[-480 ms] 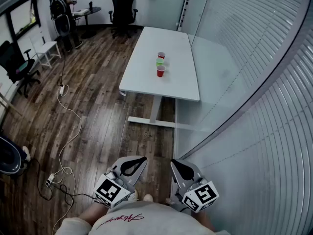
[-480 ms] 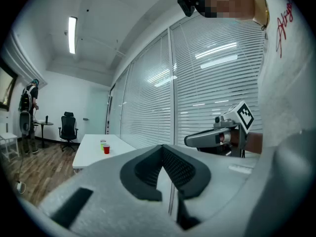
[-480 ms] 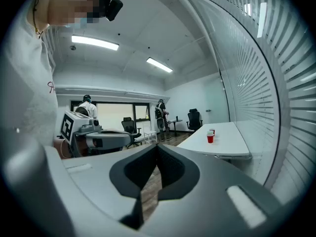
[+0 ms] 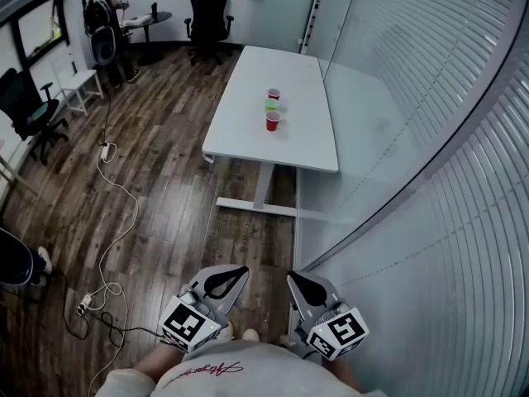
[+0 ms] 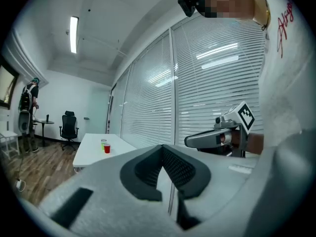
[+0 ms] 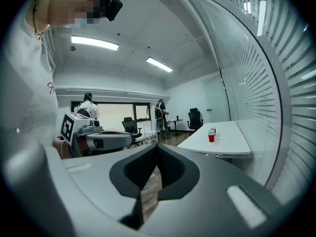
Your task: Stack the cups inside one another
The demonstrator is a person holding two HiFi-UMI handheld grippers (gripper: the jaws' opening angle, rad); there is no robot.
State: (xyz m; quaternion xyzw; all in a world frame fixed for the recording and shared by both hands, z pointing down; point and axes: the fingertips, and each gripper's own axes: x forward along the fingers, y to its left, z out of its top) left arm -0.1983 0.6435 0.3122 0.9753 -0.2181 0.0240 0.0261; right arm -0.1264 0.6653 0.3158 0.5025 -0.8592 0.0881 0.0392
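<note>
Item: three cups in a row on the white bench (image 4: 241, 126): near red cup (image 4: 273, 120), green cup (image 4: 270, 104), far red cup (image 4: 274, 94); the row runs straight away from my fingers, along the bench's length; the cups look upright, though they are too small to be sure.

Position: well ahead of both sets of fingers, roughly midway between their lines, so I judge neither hand the nearer; the near red cup would come to the fingers first.

Left gripper (image 4: 234, 273): fingers closed on nothing, held close to my body.

Right gripper (image 4: 296, 279): fingers likewise pressed together, empty.

In the way: only open wooden floor (image 4: 165, 188) ahead of the fingers.

Surroundings: glass wall with blinds (image 4: 413, 180) close beside the right fingers; cable (image 4: 116, 222) trailing off to the left of the left fingers; office chair (image 4: 207, 11) and a person (image 4: 103, 19) far beyond and to the left.
</note>
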